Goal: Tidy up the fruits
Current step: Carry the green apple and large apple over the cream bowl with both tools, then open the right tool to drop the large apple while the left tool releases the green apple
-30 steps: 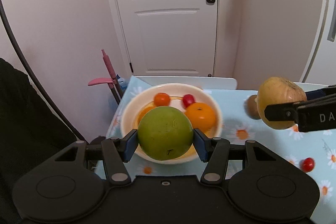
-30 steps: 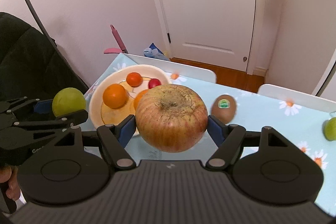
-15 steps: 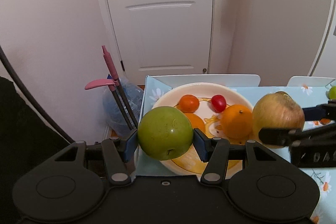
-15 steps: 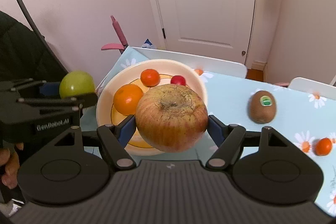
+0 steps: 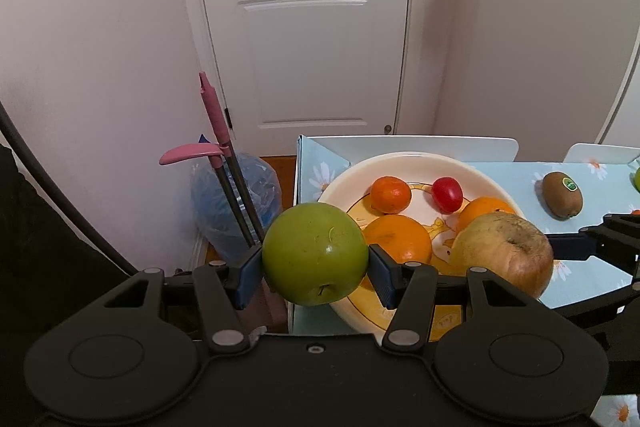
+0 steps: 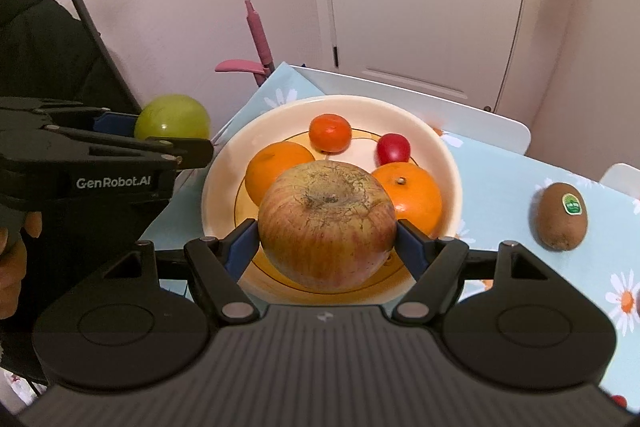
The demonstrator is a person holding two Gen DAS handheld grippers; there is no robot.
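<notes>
Right fingers: right gripper (image 6: 327, 231) pinches a red apple (image 6: 327, 225) from both sides, stem dimple facing up.
Left fingers: left gripper (image 5: 315, 269) pinches a green apple (image 5: 315, 254) the same way.
Key relation: the red apple hangs over the near part of the bowl (image 6: 224, 175), so a drop looks close. The green apple sits off the bowl's left rim, past the surface (image 6: 500, 187) edge.
Nearer hand: the right, by my judgement.
Bowl contents: two oranges (image 6: 278, 169), a small tangerine (image 6: 330, 132), a cherry tomato (image 6: 393, 148).
Still outside: a kiwi (image 6: 559, 217) lies well right of the bowl.
Pose: both grippers held level, pointing toward the door.
</notes>
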